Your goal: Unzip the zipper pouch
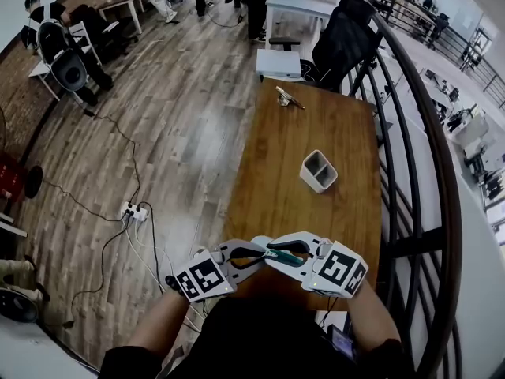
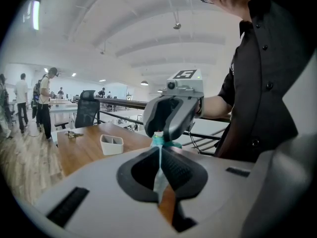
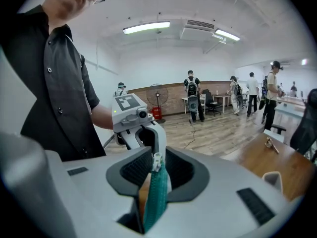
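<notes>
A teal mesh zipper pouch hangs between my two grippers, above the near edge of the wooden table. My left gripper is shut on one thin pale end of the pouch. Facing it, my right gripper is shut on the other end, where teal mesh fills the gap between its jaws. A small white zipper pull sticks up at the right gripper's fingertips. The two grippers almost touch tip to tip, so most of the pouch is hidden between them.
A white two-compartment holder stands mid-table and a bunch of keys lies at the far end. A dark railing runs along the table's right side. A power strip with cables lies on the floor at left, and a black chair stands beyond the table.
</notes>
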`<state>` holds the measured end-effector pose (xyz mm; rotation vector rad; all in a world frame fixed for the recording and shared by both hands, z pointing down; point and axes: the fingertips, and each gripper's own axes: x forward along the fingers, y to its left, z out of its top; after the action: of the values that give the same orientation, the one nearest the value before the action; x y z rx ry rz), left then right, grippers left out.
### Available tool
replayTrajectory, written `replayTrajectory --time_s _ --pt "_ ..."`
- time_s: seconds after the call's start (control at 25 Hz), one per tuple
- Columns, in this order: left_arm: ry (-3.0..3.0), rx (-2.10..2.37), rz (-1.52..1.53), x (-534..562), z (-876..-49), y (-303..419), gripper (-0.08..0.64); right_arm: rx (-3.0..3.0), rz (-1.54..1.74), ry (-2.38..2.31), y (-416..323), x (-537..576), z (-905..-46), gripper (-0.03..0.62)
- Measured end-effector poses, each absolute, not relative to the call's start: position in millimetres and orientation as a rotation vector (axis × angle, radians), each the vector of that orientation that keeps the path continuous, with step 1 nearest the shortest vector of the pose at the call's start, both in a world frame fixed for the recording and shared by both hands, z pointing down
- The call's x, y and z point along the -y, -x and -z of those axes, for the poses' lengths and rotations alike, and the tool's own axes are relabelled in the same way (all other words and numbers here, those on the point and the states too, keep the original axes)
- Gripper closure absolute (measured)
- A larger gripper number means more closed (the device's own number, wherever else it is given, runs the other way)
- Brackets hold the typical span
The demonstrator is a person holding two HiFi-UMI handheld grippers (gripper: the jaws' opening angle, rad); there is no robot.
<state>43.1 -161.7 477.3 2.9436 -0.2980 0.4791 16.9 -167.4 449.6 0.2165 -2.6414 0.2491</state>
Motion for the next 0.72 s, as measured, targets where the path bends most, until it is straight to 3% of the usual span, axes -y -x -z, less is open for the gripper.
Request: replayTrajectory --time_s 0.12,0.72 --pt "-2.940 0.290 -0.479 161 -477 -42 0.541 2.634 -0.219 -0.222 -16 166 -450 0.531" --pt "-2.933 0.269 -0.491 160 -485 -44 0.541 2.622 -0.109 -0.338 -26 160 -449 0.551"
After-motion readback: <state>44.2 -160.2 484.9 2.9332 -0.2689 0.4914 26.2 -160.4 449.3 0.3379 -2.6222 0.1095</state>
